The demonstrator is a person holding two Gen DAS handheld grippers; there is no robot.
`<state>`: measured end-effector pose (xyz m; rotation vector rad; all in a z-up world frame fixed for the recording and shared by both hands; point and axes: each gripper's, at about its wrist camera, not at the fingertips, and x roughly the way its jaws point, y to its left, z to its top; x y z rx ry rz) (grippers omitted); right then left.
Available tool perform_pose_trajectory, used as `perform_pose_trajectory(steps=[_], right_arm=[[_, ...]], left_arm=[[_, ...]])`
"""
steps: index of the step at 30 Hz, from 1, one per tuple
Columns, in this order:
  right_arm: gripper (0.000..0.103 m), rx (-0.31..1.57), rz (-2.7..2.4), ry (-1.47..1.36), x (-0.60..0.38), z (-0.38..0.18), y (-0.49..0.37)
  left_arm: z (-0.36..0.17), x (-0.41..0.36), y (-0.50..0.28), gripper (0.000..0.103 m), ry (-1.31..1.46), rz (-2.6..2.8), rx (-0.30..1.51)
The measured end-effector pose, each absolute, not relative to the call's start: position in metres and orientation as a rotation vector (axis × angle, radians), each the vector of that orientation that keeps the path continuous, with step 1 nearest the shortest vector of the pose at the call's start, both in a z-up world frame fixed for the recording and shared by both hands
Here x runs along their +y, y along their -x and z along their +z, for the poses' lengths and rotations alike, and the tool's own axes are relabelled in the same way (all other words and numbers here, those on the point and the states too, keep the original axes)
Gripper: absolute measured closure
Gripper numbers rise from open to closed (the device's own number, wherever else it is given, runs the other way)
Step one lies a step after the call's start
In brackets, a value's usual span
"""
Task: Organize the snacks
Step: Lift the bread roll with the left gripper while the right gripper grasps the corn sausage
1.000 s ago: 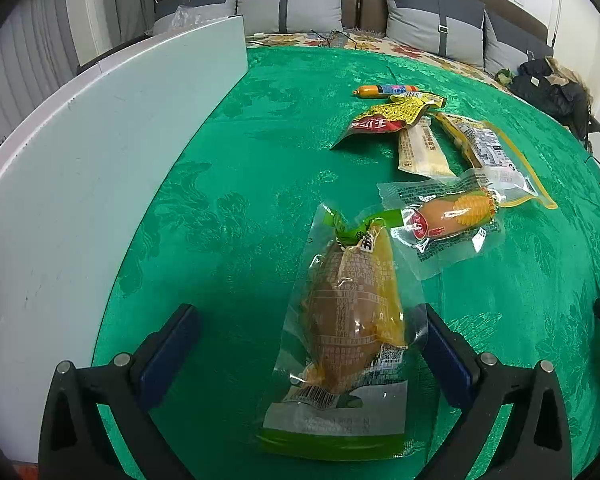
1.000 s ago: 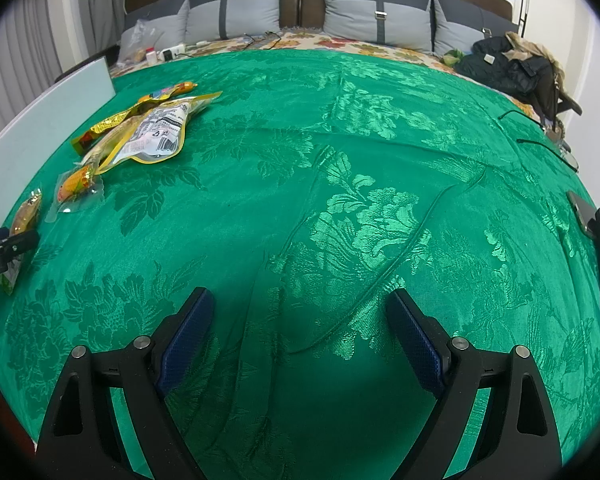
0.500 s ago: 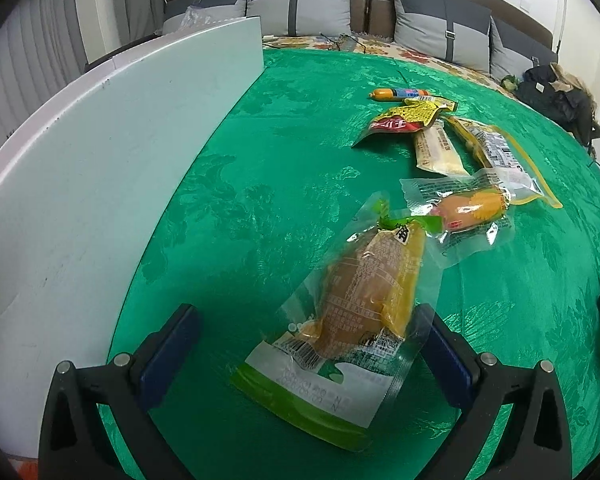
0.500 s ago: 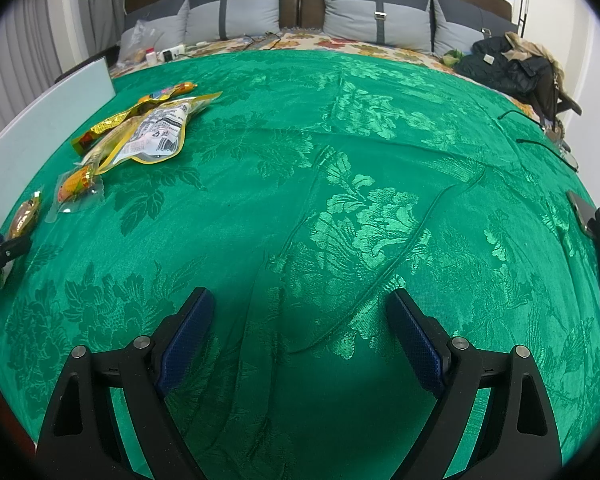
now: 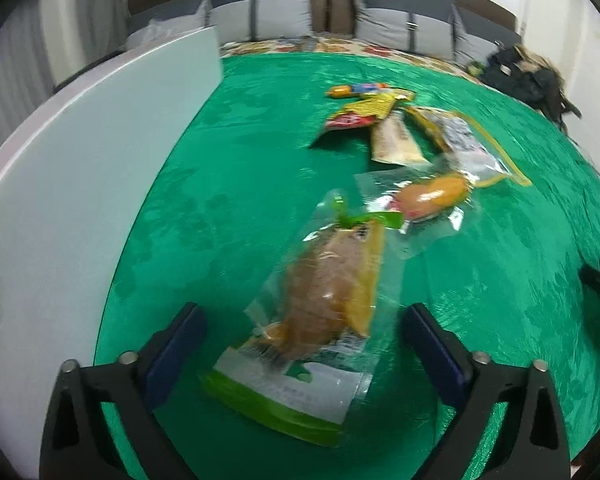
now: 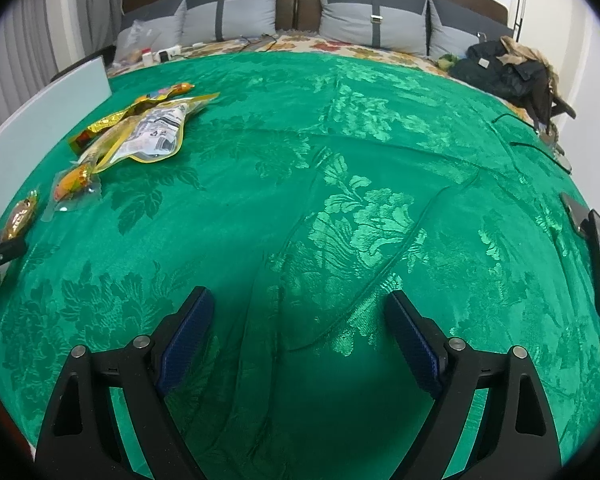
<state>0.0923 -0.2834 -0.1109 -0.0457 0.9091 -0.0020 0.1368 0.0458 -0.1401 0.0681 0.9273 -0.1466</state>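
The left gripper (image 5: 302, 330) is wide open around a clear green snack pack (image 5: 320, 312) lying on the green blanket (image 5: 228, 184). Its label is too blurry to read. The right gripper (image 6: 298, 320) is wide open and holds nothing.
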Motion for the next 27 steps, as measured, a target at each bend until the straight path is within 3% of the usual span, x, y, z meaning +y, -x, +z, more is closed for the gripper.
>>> perform_pose_trajectory(steps=[1, 2, 3, 11, 20, 27], right_arm=[[0.013, 0.907, -0.005, 0.052, -0.283, -0.111, -0.092], [0.013, 0.905, -0.008, 0.058, -0.282, -0.111, -0.093], [0.013, 0.903, -0.01, 0.063, -0.281, -0.111, -0.092], [0.014, 0.993, 0.023, 0.054, -0.274, -0.104, -0.107], [0.016, 1.001, 0.562, 0.224, -0.112, -0.043, -0.2], [0.017, 1.184, 0.534, 0.221, -0.068, -0.09, -0.246]], left_arm=[[-0.139, 0.044, -0.136, 0.021, -0.073, -0.159, 0.918], [-0.136, 0.043, -0.136, 0.037, -0.079, -0.169, 0.908], [-0.135, 0.042, -0.137, 0.038, -0.083, -0.179, 0.904], [-0.132, 0.056, -0.137, 0.041, -0.034, -0.213, 0.918], [-0.131, 0.065, -0.135, 0.041, -0.014, -0.204, 0.926], [-0.13, 0.077, -0.13, 0.041, 0.004, -0.191, 0.941]])
